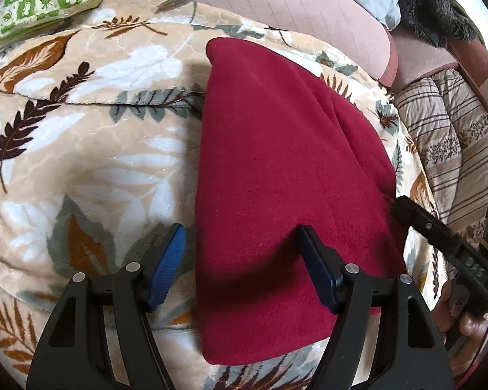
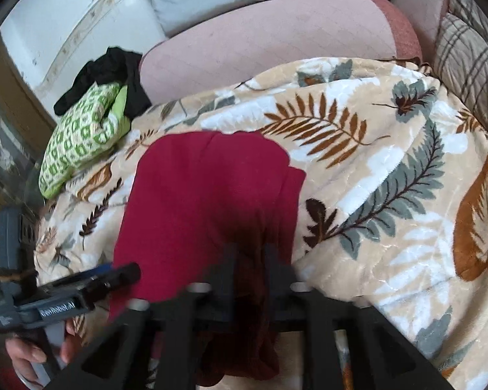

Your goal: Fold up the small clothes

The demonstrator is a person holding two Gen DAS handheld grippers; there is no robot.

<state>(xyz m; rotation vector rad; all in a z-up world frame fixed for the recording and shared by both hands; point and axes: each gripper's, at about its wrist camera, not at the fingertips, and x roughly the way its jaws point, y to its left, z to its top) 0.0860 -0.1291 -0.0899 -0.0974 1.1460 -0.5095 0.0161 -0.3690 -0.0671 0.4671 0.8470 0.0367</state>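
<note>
A dark red fleece garment point(image 1: 276, 162) lies folded into a long strip on a leaf-patterned blanket point(image 1: 97, 162). My left gripper point(image 1: 240, 250) is open and straddles the strip's left edge near its close end: the left blue pad point(image 1: 170, 260) is over the blanket, the right pad point(image 1: 312, 266) over the cloth. In the right wrist view the red garment point(image 2: 205, 195) runs away from my right gripper point(image 2: 252, 256), which is blurred. Its fingers stand apart with a dark bunched fold of the garment between them. The right gripper's tip point(image 1: 406, 209) touches the strip's right edge.
A green patterned cloth point(image 2: 81, 143) and a black garment point(image 2: 114, 68) lie at the blanket's far left. A pink cushion point(image 2: 260, 29) runs along the back, with a striped quilt point(image 1: 449, 130) to the right. A hand point(image 2: 32, 354) holds the left gripper's handle.
</note>
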